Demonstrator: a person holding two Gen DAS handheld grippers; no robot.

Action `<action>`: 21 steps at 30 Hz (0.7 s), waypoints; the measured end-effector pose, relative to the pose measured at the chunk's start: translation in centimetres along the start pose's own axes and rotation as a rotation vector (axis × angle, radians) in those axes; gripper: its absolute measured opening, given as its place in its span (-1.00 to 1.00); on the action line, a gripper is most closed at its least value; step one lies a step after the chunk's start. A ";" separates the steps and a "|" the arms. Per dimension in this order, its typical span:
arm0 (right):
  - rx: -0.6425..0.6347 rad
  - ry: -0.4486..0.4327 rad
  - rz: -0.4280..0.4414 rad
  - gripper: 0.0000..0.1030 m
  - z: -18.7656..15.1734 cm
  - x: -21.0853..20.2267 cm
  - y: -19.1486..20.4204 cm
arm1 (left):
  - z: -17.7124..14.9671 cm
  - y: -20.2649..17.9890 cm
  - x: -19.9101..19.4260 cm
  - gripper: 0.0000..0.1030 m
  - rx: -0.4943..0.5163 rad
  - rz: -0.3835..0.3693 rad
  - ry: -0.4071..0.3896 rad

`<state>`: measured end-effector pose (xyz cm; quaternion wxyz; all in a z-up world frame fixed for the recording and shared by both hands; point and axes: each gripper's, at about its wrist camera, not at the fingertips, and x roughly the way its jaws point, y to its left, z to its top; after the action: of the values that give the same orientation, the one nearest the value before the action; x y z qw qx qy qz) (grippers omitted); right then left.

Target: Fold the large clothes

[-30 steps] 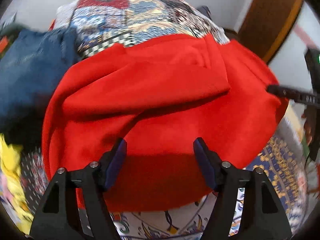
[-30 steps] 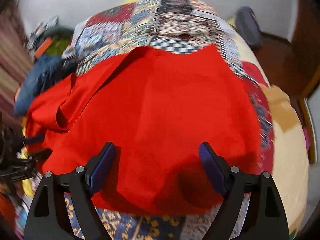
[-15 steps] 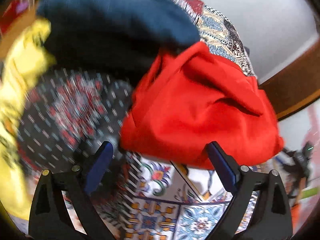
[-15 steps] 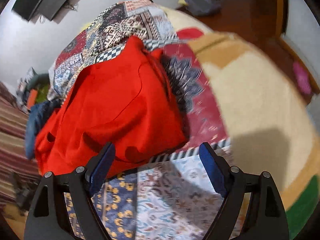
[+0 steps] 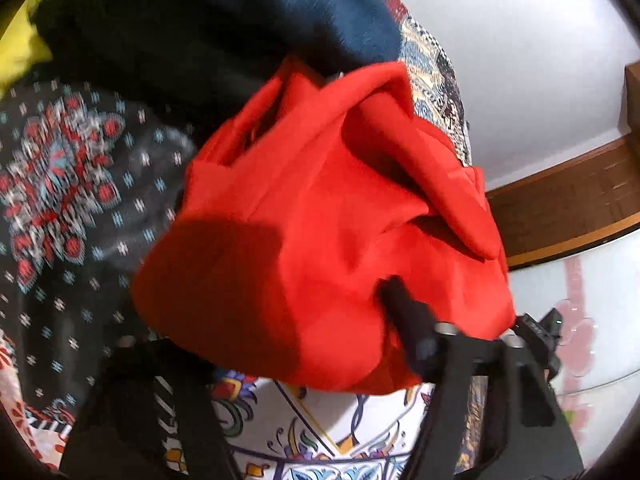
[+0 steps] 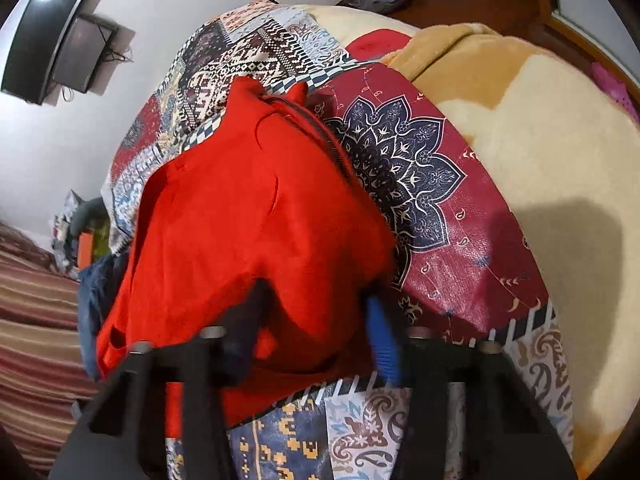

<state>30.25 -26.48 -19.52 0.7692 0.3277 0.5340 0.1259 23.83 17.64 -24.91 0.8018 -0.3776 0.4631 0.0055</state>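
On my left a dark blue garment (image 5: 224,20) crowds the red cloth (image 5: 320,220). My right has open bedspread (image 6: 460,240).

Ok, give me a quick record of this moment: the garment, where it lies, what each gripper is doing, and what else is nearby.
garment: red garment, bunched, partly folded
surface: patchwork bedspread
left gripper: jaws closing, the garment's near edge between them
right gripper: jaws closing, a fold of the garment between them
nearby: dark blue clothing beyond the garment; yellow cloth at the far left
grip firmness: unclear, blurred
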 end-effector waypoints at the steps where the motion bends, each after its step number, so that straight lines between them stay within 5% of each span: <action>1: 0.002 0.001 0.023 -0.57 0.0 -0.3 -0.2 | 0.0 -0.3 -0.2 -0.20 0.020 0.008 -0.011; 3: -0.024 -0.011 0.052 -0.70 -0.2 -1.1 0.1 | -0.2 -1.6 -0.7 -0.59 0.084 0.030 -0.029; 7: -0.116 -0.055 0.040 -0.79 -1.1 -3.9 1.3 | -0.9 -4.8 -2.4 -0.75 0.225 0.056 -0.049; 14: -0.161 -0.073 -0.013 -0.81 -4.3 -8.8 -0.4 | -3.6 -6.7 -5.4 -0.77 0.351 -0.014 -0.003; 17: -0.171 -0.055 -0.055 -0.81 -5.9 -9.7 -1.5 | -5.1 -6.2 -5.9 -0.74 0.412 0.031 0.032; 21: -0.259 -0.064 -0.157 -0.81 -7.4 -10.5 -1.1 | -6.4 -4.7 -5.7 -0.42 0.485 0.160 0.076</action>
<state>19.21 -30.26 -14.03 0.8291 0.1867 0.5125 0.1228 17.53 12.28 -19.66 0.8481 -0.1363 0.5089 -0.0565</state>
